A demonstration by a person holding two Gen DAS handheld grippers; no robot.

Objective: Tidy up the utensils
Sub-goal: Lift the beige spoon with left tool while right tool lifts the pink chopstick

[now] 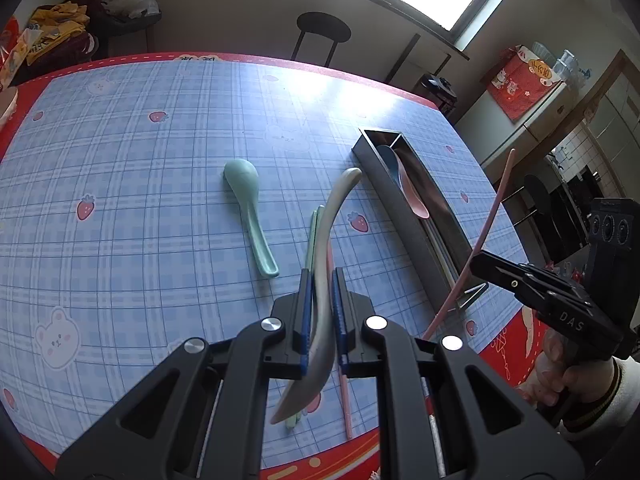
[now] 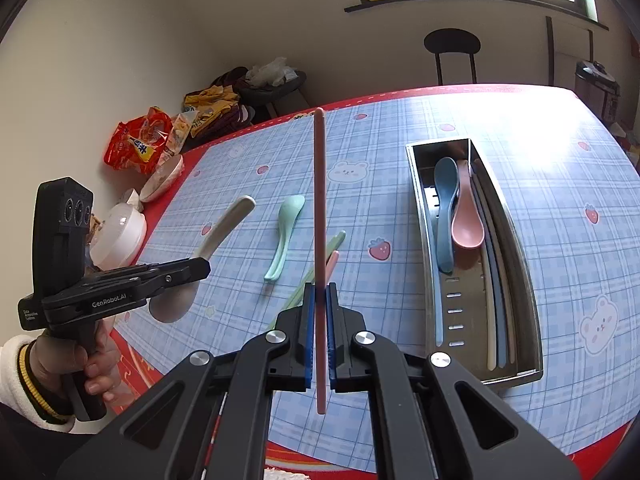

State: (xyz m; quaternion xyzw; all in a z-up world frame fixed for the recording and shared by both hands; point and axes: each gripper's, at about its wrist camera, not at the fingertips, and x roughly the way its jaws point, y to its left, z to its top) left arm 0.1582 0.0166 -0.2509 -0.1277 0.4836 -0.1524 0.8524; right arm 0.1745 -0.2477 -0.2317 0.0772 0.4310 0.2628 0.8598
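Observation:
My left gripper (image 1: 322,280) is shut on a cream spoon (image 1: 334,216), held above the table with its handle pointing away and its bowl hanging below the fingers. My right gripper (image 2: 320,292) is shut on a pink chopstick (image 2: 319,200) that stands up between the pads. On the table lie a green spoon (image 1: 248,208), a green chopstick pair (image 2: 334,242) and a second pink chopstick (image 1: 346,400). A metal utensil tray (image 2: 516,248) to the right holds a blue spoon (image 2: 444,208), a pink spoon (image 2: 466,216) and several chopsticks (image 2: 496,320).
Bowls (image 2: 162,178) and an orange snack bag (image 2: 136,146) crowd the table's far left corner. A black stool (image 2: 452,46) stands beyond the far edge. The other gripper (image 2: 200,269) and the hand (image 2: 96,364) holding it hover at the left of the right wrist view.

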